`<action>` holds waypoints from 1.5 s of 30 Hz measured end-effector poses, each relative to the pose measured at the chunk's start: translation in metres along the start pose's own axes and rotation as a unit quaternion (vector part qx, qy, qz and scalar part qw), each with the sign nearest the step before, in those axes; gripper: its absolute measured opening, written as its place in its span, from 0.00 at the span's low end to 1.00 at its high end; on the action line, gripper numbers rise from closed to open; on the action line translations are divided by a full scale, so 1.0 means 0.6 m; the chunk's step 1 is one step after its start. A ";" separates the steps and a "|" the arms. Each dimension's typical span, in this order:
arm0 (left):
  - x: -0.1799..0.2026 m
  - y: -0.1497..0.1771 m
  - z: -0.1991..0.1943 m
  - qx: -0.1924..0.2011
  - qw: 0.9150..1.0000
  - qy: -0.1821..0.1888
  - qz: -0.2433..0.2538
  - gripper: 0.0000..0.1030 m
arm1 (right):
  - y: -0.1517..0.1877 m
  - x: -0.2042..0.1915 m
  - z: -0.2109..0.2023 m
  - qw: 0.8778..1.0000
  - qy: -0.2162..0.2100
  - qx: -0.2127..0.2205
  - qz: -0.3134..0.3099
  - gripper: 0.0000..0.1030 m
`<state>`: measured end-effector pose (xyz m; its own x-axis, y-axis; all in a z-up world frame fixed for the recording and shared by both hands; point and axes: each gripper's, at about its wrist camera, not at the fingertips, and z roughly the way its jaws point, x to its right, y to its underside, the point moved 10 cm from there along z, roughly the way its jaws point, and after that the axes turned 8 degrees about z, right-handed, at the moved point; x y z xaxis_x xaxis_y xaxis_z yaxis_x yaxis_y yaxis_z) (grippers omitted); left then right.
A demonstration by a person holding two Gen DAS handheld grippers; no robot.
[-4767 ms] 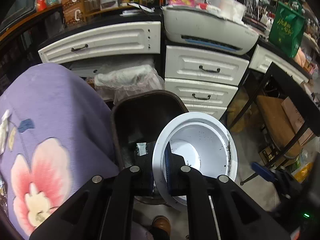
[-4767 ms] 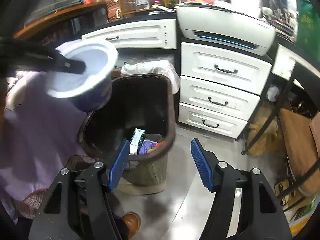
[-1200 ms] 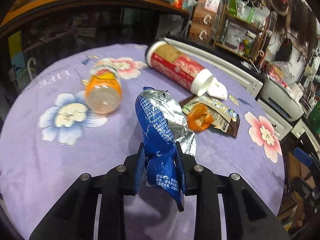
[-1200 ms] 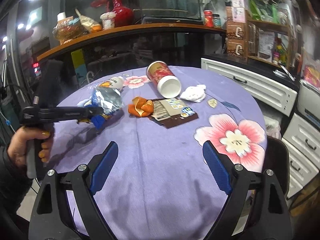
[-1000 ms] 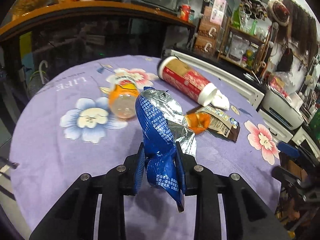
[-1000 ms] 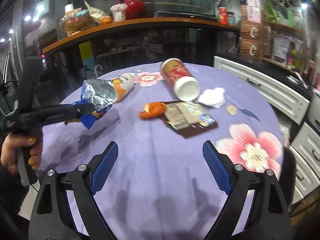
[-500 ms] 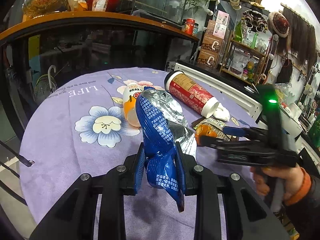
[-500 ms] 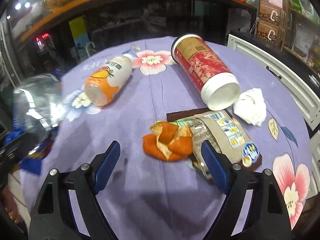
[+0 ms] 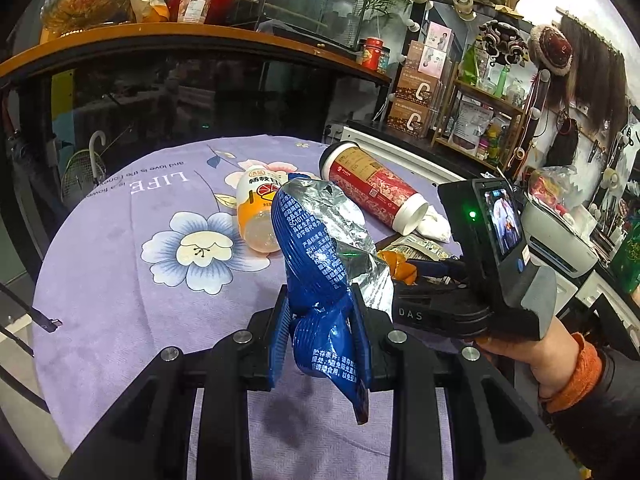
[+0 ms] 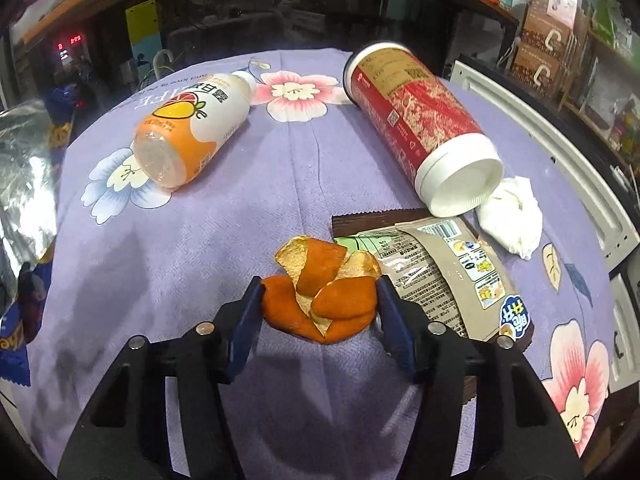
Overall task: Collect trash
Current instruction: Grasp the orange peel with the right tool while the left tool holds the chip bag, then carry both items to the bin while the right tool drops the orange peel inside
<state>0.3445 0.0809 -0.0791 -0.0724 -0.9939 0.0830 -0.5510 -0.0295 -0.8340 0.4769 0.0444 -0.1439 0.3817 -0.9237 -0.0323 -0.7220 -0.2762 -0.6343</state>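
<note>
Right tool (image 10: 320,312), nearest the lens, straddles the orange peel (image 10: 320,300) on the purple-clothed counter (image 10: 280,200); its jaws have just been closing, and the blue pads flank the peel at 9 and 3 o'clock, at or just off its edges. The peel's long axis runs across the jaws. Beyond, at 1 o'clock, lie flat wrappers (image 10: 440,264), a tissue (image 10: 512,216) and a red canister (image 10: 416,120); at 11 o'clock, a juice bottle (image 10: 192,120). Only the left wrist view shows the left tool (image 9: 320,320) clamped on a blue foil bag (image 9: 320,264), clear of the counter, the right tool approaching from 3 o'clock.
</note>
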 end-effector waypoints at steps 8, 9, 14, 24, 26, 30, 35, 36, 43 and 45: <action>0.003 -0.001 0.001 0.001 1.000 -0.003 0.003 0.27 | -0.005 -0.005 -0.030 1.000 -0.009 0.027 -0.009 0.33; 0.004 -0.001 0.000 0.001 1.000 -0.004 0.004 0.27 | -0.004 -0.004 -0.034 0.999 -0.013 0.031 -0.003 0.32; 0.009 -0.007 -0.007 0.007 1.000 -0.007 0.009 0.27 | 0.006 -0.008 -0.063 0.998 -0.035 0.048 0.012 0.30; 0.055 -0.022 -0.020 0.018 0.999 0.005 0.038 0.27 | 0.062 0.022 -0.165 0.994 -0.060 0.090 0.022 0.30; 0.077 -0.024 -0.021 0.020 0.999 0.013 0.048 0.27 | 0.076 0.043 -0.186 0.993 -0.058 0.098 0.030 0.30; 0.126 -0.026 -0.017 0.019 0.997 0.032 0.070 0.27 | 0.099 0.092 -0.224 0.991 -0.049 0.115 0.045 0.30; 0.201 -0.030 -0.008 0.018 0.993 0.061 0.097 0.27 | 0.132 0.177 -0.273 0.989 -0.021 0.133 0.067 0.30; 0.218 -0.031 -0.005 0.018 0.992 0.068 0.103 0.27 | 0.138 0.193 -0.280 0.988 -0.016 0.134 0.072 0.30; 0.333 -0.033 0.019 0.016 0.984 0.113 0.135 0.27 | 0.193 0.335 -0.311 0.981 0.030 0.139 0.134 0.30; 0.366 -0.031 0.027 0.014 0.981 0.126 0.145 0.27 | 0.214 0.378 -0.314 0.978 0.045 0.137 0.152 0.30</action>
<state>0.3522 -0.1388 -0.0543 -0.4273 -0.9036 -0.0304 -0.4542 0.2437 -0.8570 0.3624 -0.2507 -0.0873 0.1128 -0.9751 -0.1909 -0.6075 0.0843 -0.7899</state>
